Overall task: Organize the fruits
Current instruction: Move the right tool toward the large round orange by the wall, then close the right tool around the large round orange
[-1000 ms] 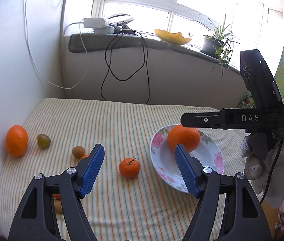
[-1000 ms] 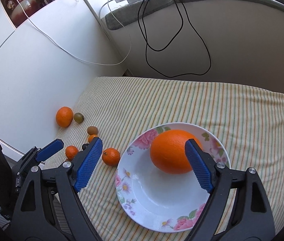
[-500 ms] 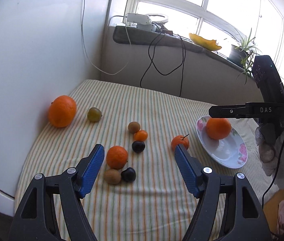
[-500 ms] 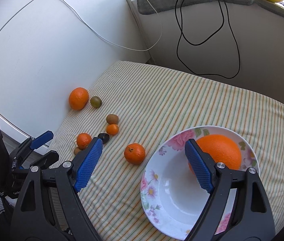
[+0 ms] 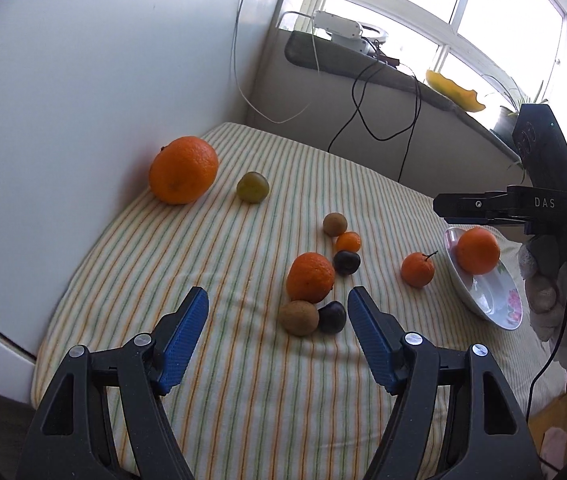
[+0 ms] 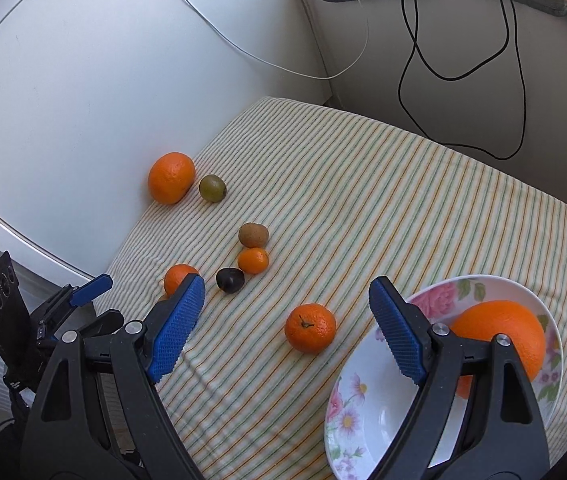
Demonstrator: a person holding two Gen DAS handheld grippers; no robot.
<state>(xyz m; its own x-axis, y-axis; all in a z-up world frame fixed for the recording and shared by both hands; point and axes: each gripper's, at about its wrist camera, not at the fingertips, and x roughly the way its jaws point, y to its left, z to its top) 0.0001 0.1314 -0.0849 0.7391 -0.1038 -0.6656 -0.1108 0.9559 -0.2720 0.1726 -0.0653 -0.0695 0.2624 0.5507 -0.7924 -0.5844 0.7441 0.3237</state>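
A floral bowl holds one big orange. Loose on the striped cloth lie a stemmed tangerine, a mid-size orange, two kiwis, two dark plums, a small tangerine, a green fruit and a large orange by the wall. My left gripper is open and empty, just short of the near kiwi. My right gripper is open and empty above the stemmed tangerine; it also shows in the left wrist view.
A white wall panel borders the cloth on the left. A windowsill at the back carries a power strip, cables, a yellow dish and a plant. The cloth's front edge drops off near my left gripper.
Both grippers have swung left, from the bowl toward the fruit cluster. The bowl has slid to the right edge of both views. Both stay open.
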